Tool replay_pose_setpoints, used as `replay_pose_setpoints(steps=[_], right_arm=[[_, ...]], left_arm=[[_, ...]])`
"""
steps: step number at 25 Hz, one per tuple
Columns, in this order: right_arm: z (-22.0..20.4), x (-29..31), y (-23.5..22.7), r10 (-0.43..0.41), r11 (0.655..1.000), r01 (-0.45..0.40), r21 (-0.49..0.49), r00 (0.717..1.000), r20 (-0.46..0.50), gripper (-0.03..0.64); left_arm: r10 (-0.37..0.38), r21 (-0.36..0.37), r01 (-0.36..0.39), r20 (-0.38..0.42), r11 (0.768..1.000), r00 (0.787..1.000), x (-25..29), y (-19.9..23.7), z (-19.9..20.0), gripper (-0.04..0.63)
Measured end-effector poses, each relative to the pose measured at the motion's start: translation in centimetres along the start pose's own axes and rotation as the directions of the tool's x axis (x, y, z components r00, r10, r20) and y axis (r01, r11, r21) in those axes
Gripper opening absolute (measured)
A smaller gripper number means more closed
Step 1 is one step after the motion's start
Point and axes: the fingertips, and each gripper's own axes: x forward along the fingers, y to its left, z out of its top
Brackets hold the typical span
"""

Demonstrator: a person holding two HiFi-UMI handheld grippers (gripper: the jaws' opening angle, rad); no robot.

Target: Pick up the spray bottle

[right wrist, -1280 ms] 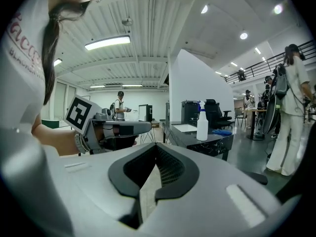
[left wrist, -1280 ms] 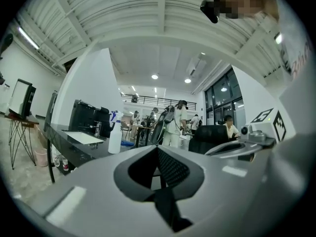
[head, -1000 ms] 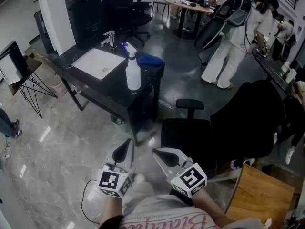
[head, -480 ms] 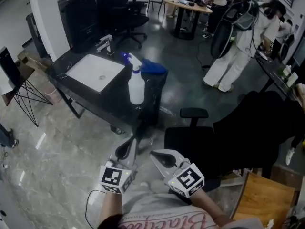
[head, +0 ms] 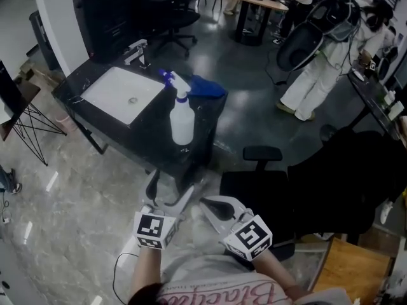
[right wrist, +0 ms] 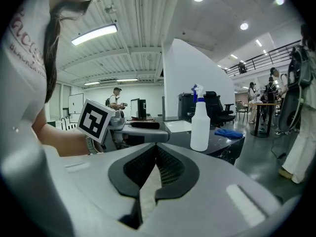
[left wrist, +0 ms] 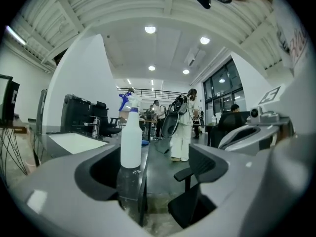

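Spray bottle (head: 181,116) upright on dark surface (head: 147,146), blue cloth (head: 205,86) just behind. Left tongs (head: 168,193) have just been opening, jaws apart, nothing btwn. Right tongs (head: 213,207) closed, empty. Both well apart from bottle.

Head — downward, 2 others forward (bottle (head: 181,116) shared)
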Motion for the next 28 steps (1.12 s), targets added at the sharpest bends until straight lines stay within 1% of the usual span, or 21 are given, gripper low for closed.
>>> replay_pose_setpoints(steps=[1,2,3,4,5,7,10,14,18,20,25,26,28], right_arm=[[0.1,0.4,-0.5,0.004,1.0,-0.004,0.0,1.0,0.0,0.003],[0.2,0.8,-1.2,0.006,1.0,-0.006,0.002,1.0,-0.004,0.003],[0.2,1.2,-1.9,0.006,1.0,-0.006,0.005,1.0,-0.009,0.003],[0.2,1.5,-2.7,0.004,1.0,-0.004,0.005,1.0,-0.014,0.003],[0.2,1.8,-3.5,0.002,1.0,-0.002,0.003,1.0,-0.017,0.002],[0.5,2.4,-5.3,0.0,1.0,0.0,-0.006,1.0,-0.014,0.003],[1.4,3.5,-7.4,0.003,1.0,-0.003,-0.015,1.0,-0.012,0.003],[2.1,5.0,-9.9,0.006,1.0,-0.007,-0.019,1.0,-0.02,0.002],[2.3,6.3,-11.6,0.012,1.0,-0.012,-0.018,0.999,-0.033,0.003],[2.3,6.7,-12.3,0.014,1.0,-0.015,-0.017,0.999,-0.045,0.003],[2.6,7.7,-13.6,0.02,1.0,-0.021,-0.017,0.998,-0.062,0.002],[2.7,7.8,-13.8,0.019,1.0,-0.02,-0.017,0.998,-0.061,0.003],[2.8,8.1,-14.3,0.015,1.0,-0.016,-0.022,0.998,-0.059,0.003]], left_arm=[[0.001,0.001,-0.001,-0.003,1.0,1.0,0.8,0.3,0.0,0.415],[0.002,0.0,-0.002,-0.007,1.0,1.0,1.6,0.7,-0.1,0.431],[0.003,-0.002,-0.003,-0.015,1.0,1.0,2.5,1.0,-0.4,0.458],[0.005,-0.002,-0.005,-0.024,1.0,1.0,3.4,1.3,-0.7,0.503],[0.009,0.001,-0.009,-0.034,1.0,0.999,4.2,1.6,-1.0,0.528],[0.018,0.015,-0.017,-0.053,1.0,0.998,6.0,2.3,-1.6,0.553],[0.039,0.031,-0.037,-0.078,0.999,0.996,8.7,3.6,-2.5,0.554],[0.079,0.027,-0.077,-0.114,0.997,0.99,12.5,5.9,-4.3,0.554],[0.071,0.032,-0.066,-0.173,0.997,0.982,16.0,6.9,-5.8,0.554],[0.063,0.018,-0.061,-0.197,0.998,0.978,17.5,7.2,-6.2,0.551],[0.087,0.022,-0.084,-0.243,0.996,0.966,19.6,8.4,-6.4,0.545],[0.087,0.022,-0.084,-0.248,0.996,0.965,19.9,8.5,-6.4,0.534],[0.077,0.023,-0.073,-0.246,0.997,0.966,20.3,8.4,-6.4,0.485]])
